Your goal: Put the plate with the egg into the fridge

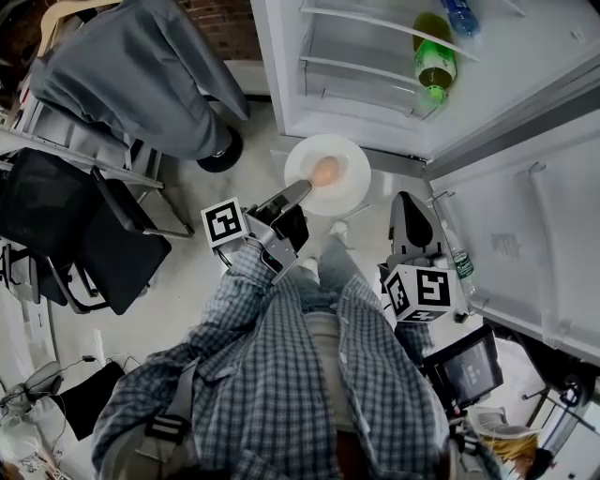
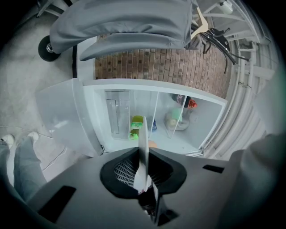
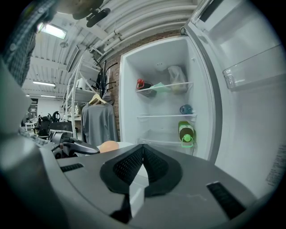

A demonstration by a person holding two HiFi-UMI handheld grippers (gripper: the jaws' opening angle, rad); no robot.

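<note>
A white plate [image 1: 345, 164] with a brown egg [image 1: 325, 171] on it hangs level over the floor, just in front of the open fridge [image 1: 375, 94]. My left gripper [image 1: 300, 190] is shut on the plate's near rim. In the left gripper view the plate [image 2: 143, 138] shows edge-on between the jaws of the left gripper [image 2: 143, 150], and the egg [image 2: 153, 144] peeks past it. My right gripper [image 1: 405, 199] hangs to the right of the plate, shut on nothing. The right gripper [image 3: 143, 146] faces the fridge shelves [image 3: 165, 116], with the egg [image 3: 108, 146] at its left.
The fridge door [image 1: 534, 225] stands open at the right. A green bottle [image 1: 434, 66] and a blue one [image 1: 459, 14] lie on a fridge shelf. A grey jacket [image 1: 141, 66] on a rack and black chairs [image 1: 75, 225] stand at the left. A small monitor [image 1: 466, 367] sits low right.
</note>
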